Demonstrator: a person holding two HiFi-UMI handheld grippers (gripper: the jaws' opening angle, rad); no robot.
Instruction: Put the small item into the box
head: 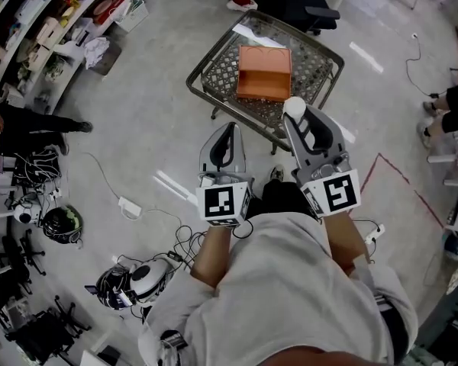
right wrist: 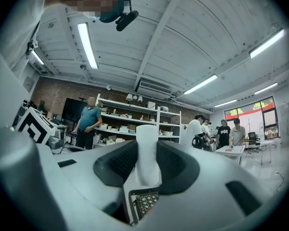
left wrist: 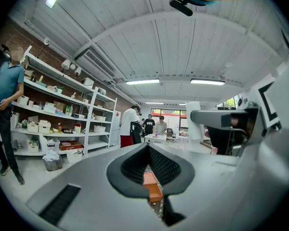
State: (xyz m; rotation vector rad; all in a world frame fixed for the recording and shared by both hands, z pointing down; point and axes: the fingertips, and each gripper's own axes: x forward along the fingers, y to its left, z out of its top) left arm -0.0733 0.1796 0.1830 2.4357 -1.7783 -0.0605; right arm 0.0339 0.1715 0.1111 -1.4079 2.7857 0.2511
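An orange box (head: 263,73) lies in a wire mesh cart (head: 214,67) on the floor ahead of me. My right gripper (head: 295,117) is held over the cart's near edge and is shut on a small white cylinder (head: 294,108). In the right gripper view the white cylinder (right wrist: 147,153) stands upright between the pads, with the cart's mesh (right wrist: 144,202) below it. My left gripper (head: 229,128) hovers just short of the cart, shut and holding nothing. Through the slot behind its touching tips, the left gripper view shows the orange box (left wrist: 151,187).
Shelves (head: 53,21) line the far left and a black office chair (head: 298,6) stands behind the cart. Helmets (head: 133,280), cables and a power strip (head: 128,204) lie on the floor to my left. People stand at the left and right edges.
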